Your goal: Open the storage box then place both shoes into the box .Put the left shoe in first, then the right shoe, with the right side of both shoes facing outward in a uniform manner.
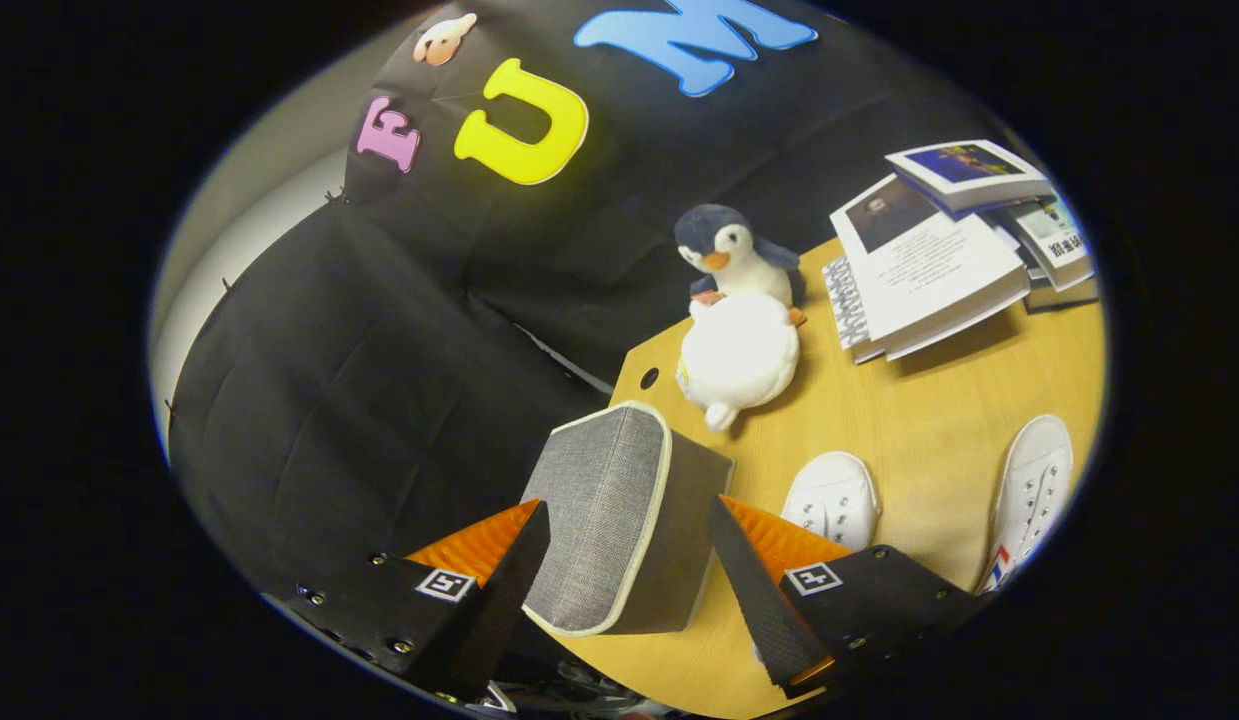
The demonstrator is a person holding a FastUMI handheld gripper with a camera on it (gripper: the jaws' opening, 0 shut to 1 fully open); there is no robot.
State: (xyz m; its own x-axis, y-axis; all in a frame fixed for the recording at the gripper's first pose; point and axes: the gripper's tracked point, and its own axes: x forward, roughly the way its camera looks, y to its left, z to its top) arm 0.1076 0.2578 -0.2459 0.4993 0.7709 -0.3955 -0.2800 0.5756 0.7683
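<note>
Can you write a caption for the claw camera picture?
Open claw around a grey box; two white shoes wait nearby.

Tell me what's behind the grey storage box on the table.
A plush penguin sits behind the storage box, books farther back. The open claw straddles the box; its closed lid hides the inside.

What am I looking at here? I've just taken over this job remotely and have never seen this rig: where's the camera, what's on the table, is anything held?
There is no robot arm: a person carries a hand-held gripper, and the fisheye camera rides on it, looking forward along its two fingers. Between the fingers stands a grey fabric storage box with a pale trim. The fingers flank it, but I cannot tell whether they press on it. It sits at the corner of a wooden table. Beyond the box sits a plush penguin, with a stack of books further back. Two white shoes lie beside the box, not yet inside it.
</note>
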